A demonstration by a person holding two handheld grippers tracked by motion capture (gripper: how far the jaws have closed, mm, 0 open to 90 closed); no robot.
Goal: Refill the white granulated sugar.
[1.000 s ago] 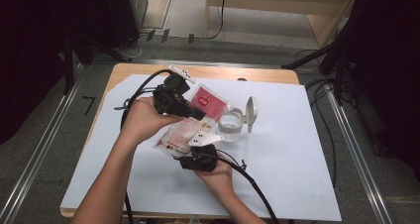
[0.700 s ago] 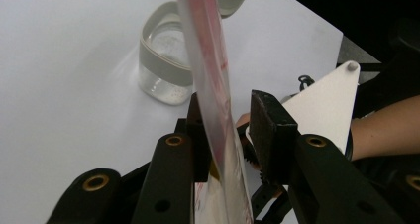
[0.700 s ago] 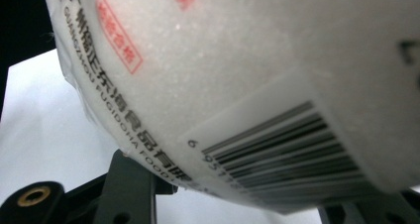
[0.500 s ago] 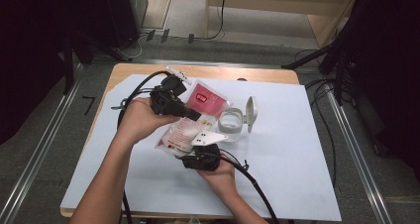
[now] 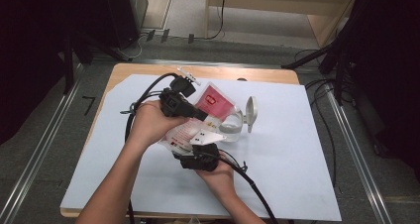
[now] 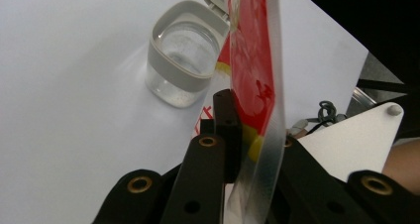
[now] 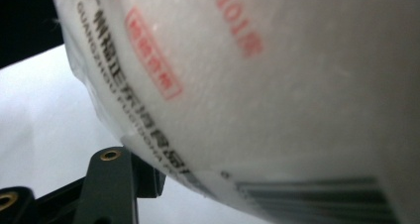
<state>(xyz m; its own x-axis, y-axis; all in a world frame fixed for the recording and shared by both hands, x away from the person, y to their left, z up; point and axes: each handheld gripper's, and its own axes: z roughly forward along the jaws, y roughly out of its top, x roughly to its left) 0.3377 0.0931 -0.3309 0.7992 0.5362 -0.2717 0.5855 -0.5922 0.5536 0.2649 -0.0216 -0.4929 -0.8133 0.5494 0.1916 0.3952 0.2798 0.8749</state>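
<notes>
A red and white plastic bag [image 5: 213,101] of white powder is held over the table between both hands. My left gripper [image 5: 199,116] is shut on the bag's upper edge [image 6: 255,60]; its jaws have just closed down tight. Beneath the bag sits my right gripper [image 5: 195,147]. Its jaws have just been opening, with the bag's fat printed bottom [image 7: 272,85] lying across them; I cannot tell whether the pads still press on it. A clear container [image 5: 233,127] with a grey rim [image 6: 185,55] stands just right of the bag, its lid [image 5: 251,110] flipped open.
A white sheet [image 5: 297,159] covers the wooden table [image 5: 148,71]. Black cables [image 5: 143,97] trail from both grippers toward the person. Metal rails [image 5: 356,149] run along both sides of the table.
The left hand has shifted slightly with the bag. The right hand has stayed under the bag's bottom.
</notes>
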